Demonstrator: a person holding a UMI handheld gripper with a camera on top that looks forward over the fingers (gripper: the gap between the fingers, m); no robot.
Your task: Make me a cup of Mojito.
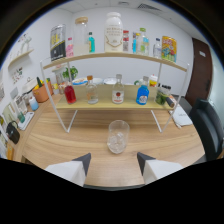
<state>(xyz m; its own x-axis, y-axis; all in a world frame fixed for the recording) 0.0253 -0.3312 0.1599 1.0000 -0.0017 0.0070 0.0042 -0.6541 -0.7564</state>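
surface (75, 142): pale wood-grain top, spreading from the fingers out to the far wall.
shelf rack (112, 103): white wire frame with two wooden tiers, standing on the surface at 12 o'clock from the hand-held gripper, well beyond the glass.
upper tier: a large white-capped jar (113, 32) near the middle, a dark-labelled bottle (58, 43) at its 9 o'clock, smaller bottles and cartons toward 3 o'clock.
lower tier: a red bottle (70, 93), a clear bottle (91, 90), a clear bottle with a red label (118, 90) and a blue bottle (143, 93), set apart in a row from 9 to 3 o'clock.
chair (210, 125): dark, at 2 o'clock, off the end of the surface.
orange pot (41, 92): at 10 o'clock, beside the rack's end.
glass (118, 136): clear tumbler, upright on the surface at 12 o'clock, just ahead of the fingertips and in line with the gap between them; pale lumps lie in its bottom, what they are I cannot tell.
hand-held gripper (113, 159): fingers spread wide apart, holding nothing; the glass stands beyond the tips, not touched.
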